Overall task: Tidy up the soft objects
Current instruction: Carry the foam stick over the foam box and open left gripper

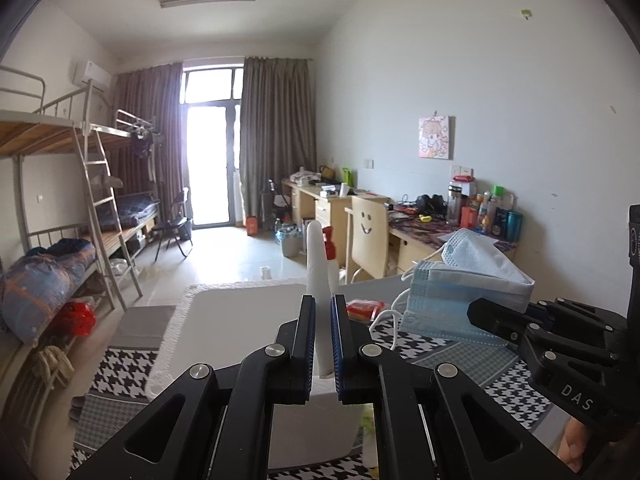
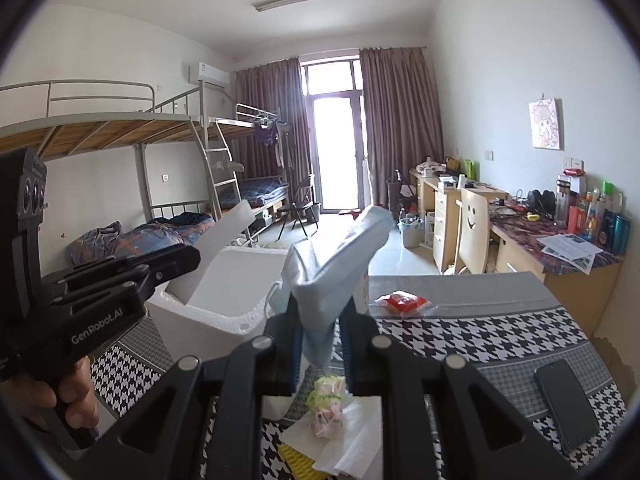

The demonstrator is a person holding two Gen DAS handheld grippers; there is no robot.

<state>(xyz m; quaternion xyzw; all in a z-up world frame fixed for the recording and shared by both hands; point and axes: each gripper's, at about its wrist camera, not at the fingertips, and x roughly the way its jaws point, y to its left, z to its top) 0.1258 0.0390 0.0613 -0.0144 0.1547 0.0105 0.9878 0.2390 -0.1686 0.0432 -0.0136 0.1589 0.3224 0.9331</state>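
Note:
My left gripper [image 1: 323, 344] is shut on a white foam strip [image 1: 318, 276] that stands upright over the open white foam box [image 1: 224, 312]; the strip also shows in the right wrist view [image 2: 224, 236], leaning in the box [image 2: 224, 308]. My right gripper [image 2: 320, 344] is shut on a stack of light blue face masks [image 2: 340, 264], held above the table beside the box. In the left wrist view the masks [image 1: 460, 292] hang at the right, with the right gripper [image 1: 540, 332] behind them.
The table has a houndstooth cloth [image 2: 480, 332]. On it lie a red packet [image 2: 402, 302], a black phone [image 2: 566, 404], white tissues with a crumpled floral cloth [image 2: 328, 404] and a yellow sponge [image 2: 296, 456]. A spray bottle [image 1: 330, 256] stands behind the box.

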